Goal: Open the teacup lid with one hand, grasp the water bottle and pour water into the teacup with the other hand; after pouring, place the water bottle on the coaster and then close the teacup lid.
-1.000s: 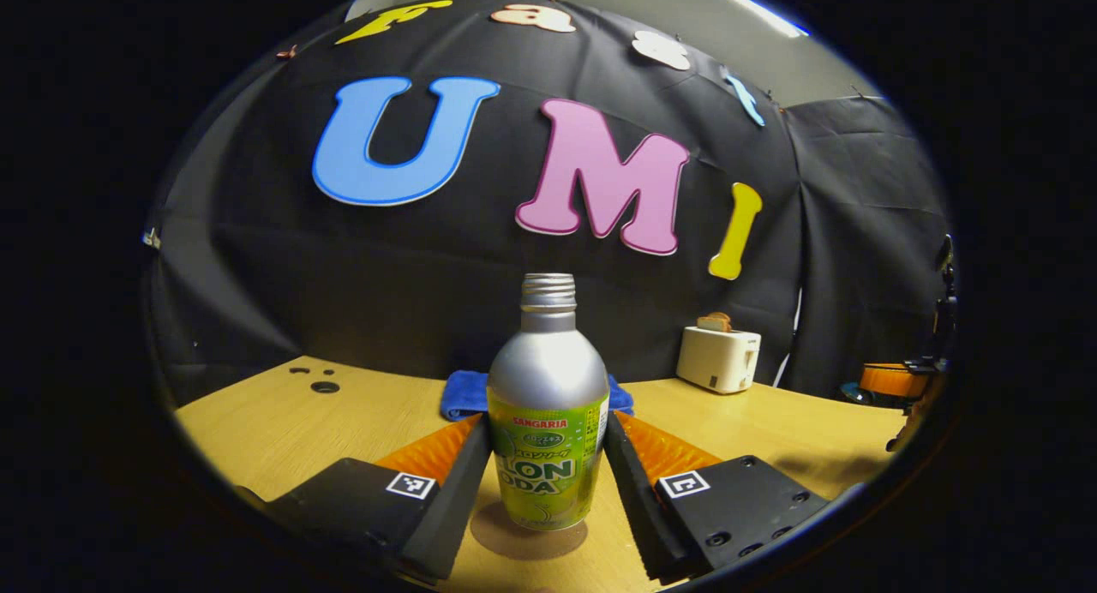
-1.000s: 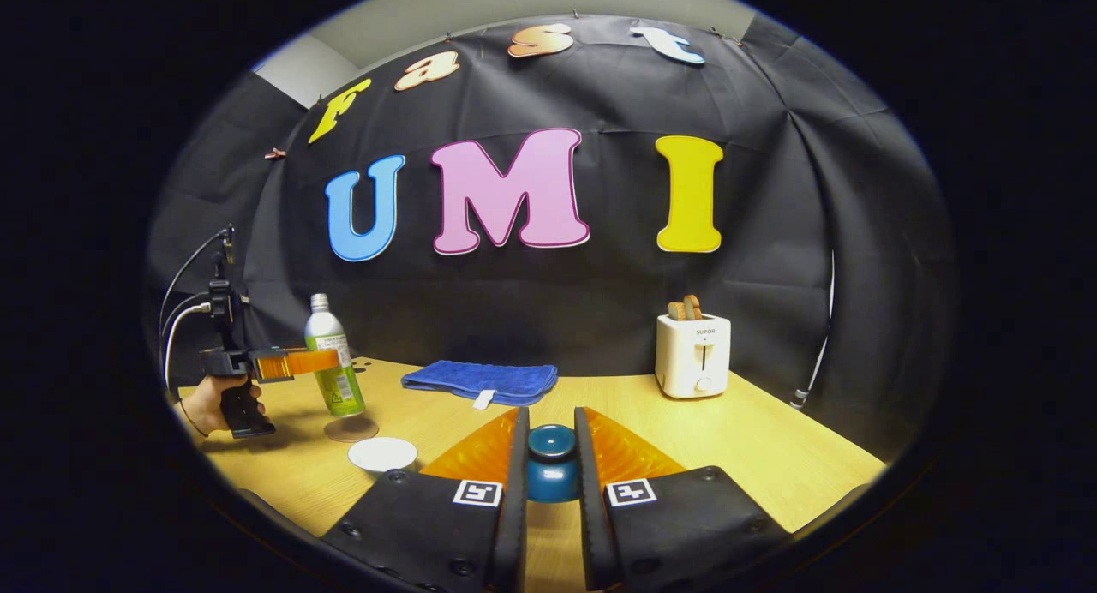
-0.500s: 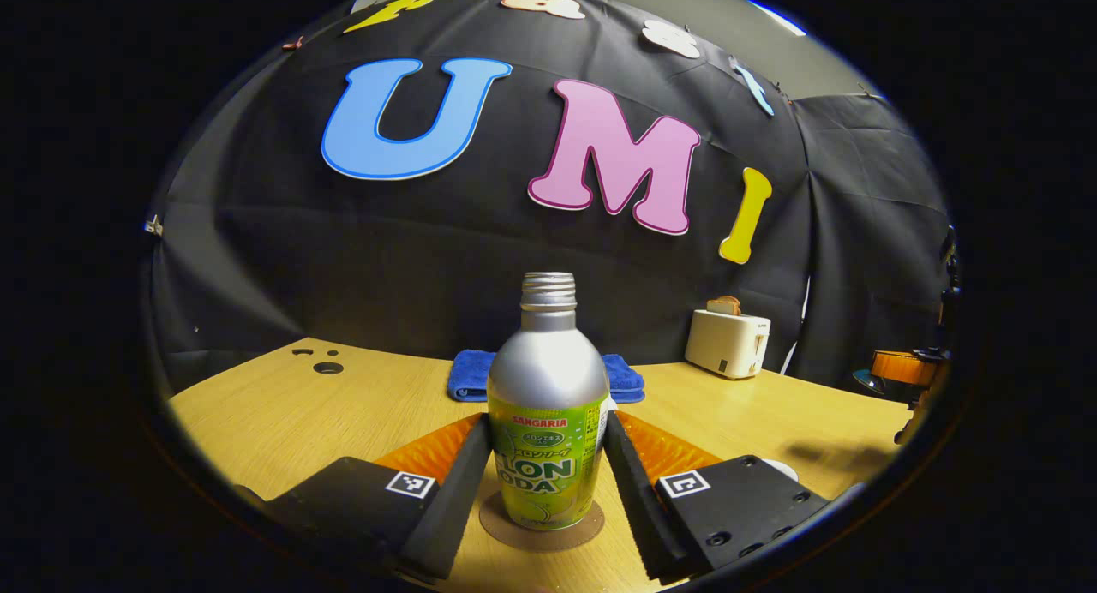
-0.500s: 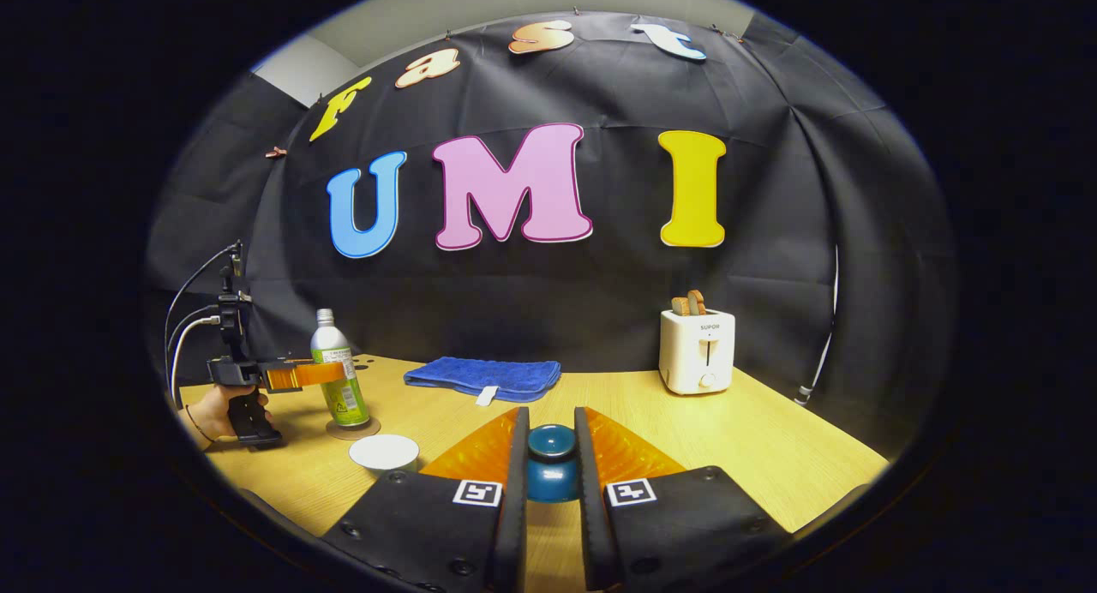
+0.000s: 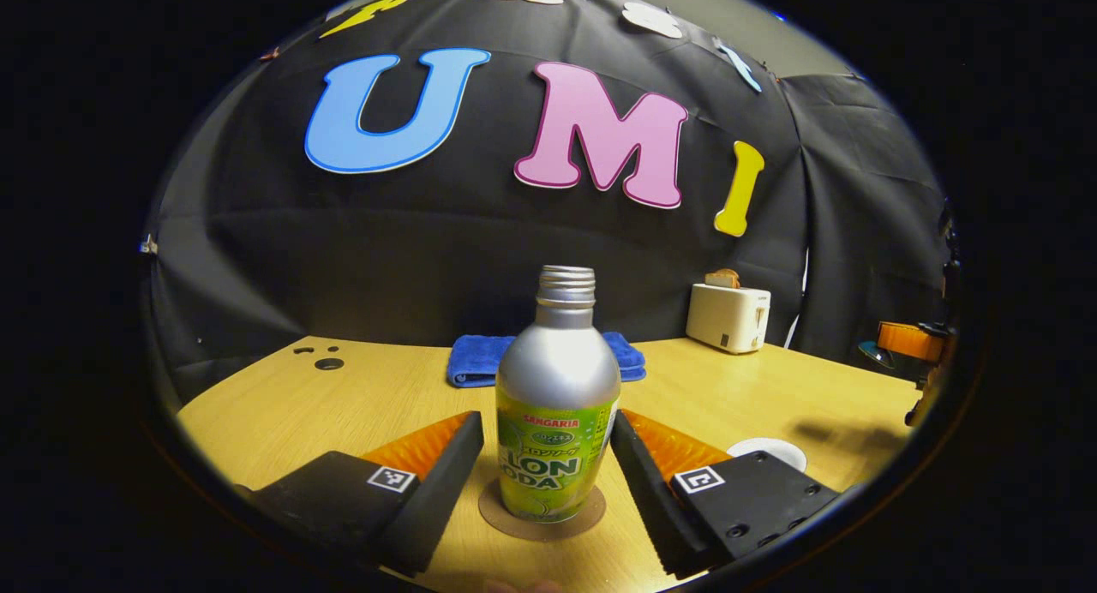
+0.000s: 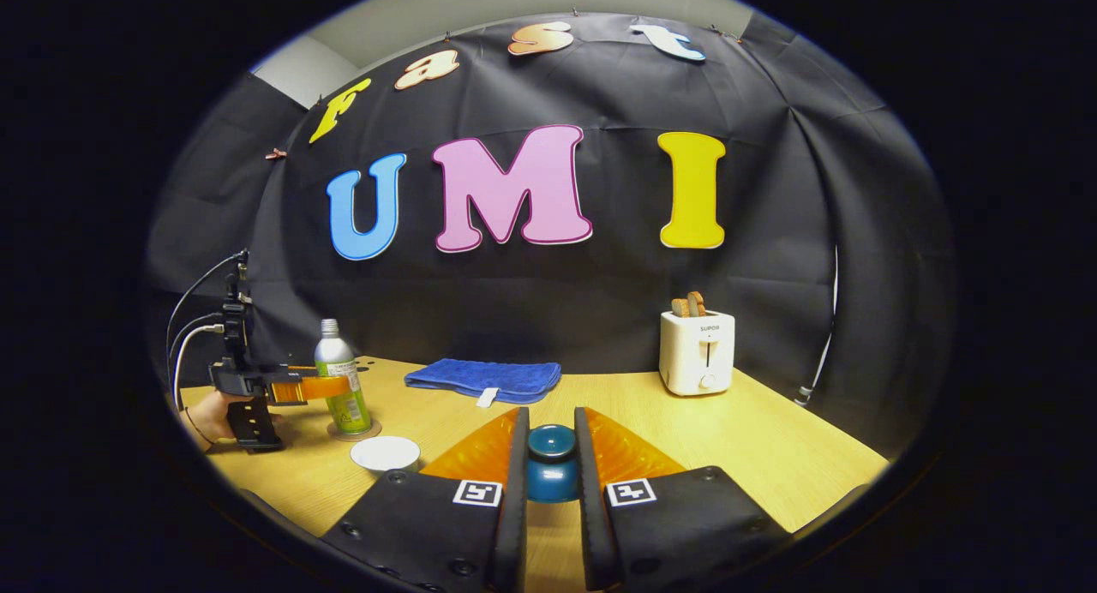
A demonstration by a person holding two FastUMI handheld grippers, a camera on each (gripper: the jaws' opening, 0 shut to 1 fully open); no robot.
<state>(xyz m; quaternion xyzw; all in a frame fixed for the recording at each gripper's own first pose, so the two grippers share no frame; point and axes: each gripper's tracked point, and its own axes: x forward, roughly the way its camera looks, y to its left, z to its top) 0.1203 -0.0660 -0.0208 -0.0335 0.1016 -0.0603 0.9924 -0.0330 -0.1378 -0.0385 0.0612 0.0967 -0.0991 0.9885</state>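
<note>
Left gripper [image 5: 548,469] straddling the bottle [image 5: 557,422], fingers parted, a gap visible on the left side, the right finger at most grazing the label. Bottle upright on the coaster [image 5: 542,512], its base inside the disc. For a clean release: widen a touch more, back straight out along the finger line, no sideways drag against the label, no lift until clear of the bottle's shoulder.

Right gripper [image 6: 548,469] clamped on the lid [image 6: 550,464], held up off the table [image 6: 771,456]. Cup [image 6: 386,453] uncovered, standing just beside the coaster, ahead and to the left of the right gripper, near the left gripper. Contents too small to tell. Likely next: lid over to the cup, centred above the rim, lowered level, let go only once seated.

Towel [image 6: 484,379] and toaster [image 6: 698,351] farther back by the wall, well apart from all this.
</note>
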